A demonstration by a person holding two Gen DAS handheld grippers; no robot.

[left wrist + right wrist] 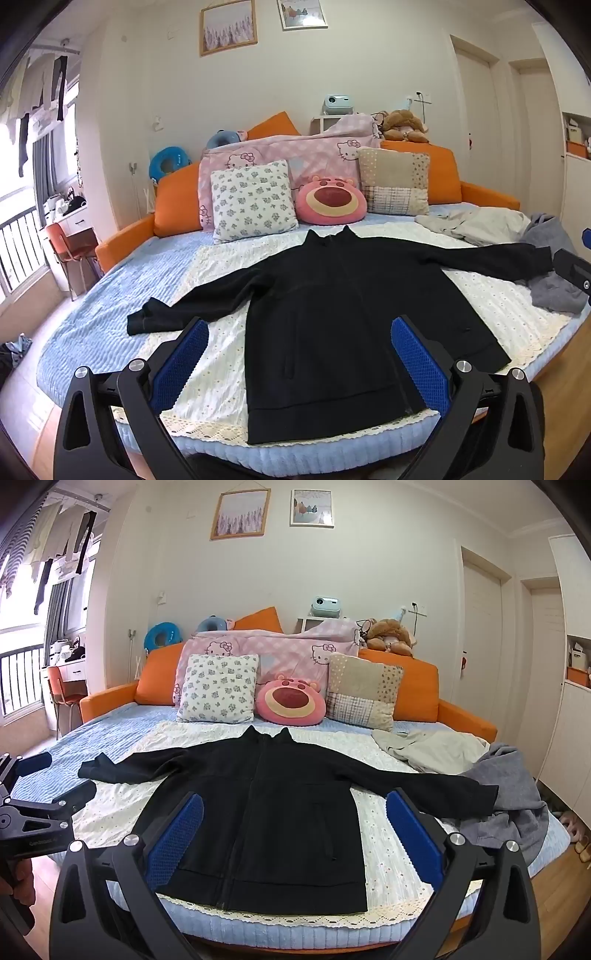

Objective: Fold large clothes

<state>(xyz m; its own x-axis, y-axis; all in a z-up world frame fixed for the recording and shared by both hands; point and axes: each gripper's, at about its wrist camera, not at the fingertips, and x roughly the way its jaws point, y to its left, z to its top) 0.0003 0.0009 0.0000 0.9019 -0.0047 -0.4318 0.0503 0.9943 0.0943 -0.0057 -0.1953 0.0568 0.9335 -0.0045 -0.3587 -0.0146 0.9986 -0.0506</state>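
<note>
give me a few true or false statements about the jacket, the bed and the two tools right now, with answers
1. The black jacket lies spread flat on the bed, sleeves out to both sides. True.
2. The left tool is clamped on the jacket's hem. False: its jaws stand wide apart, holding nothing.
3. The right tool is open and empty. True.
4. A grey garment lies by the jacket's sleeve end on the right of the view. True.
5. The pink bear cushion sits on top of the jacket. False: it rests beyond the collar, between two pillows.
6. The jacket is already folded in half. False: it is fully unfolded.
</note>
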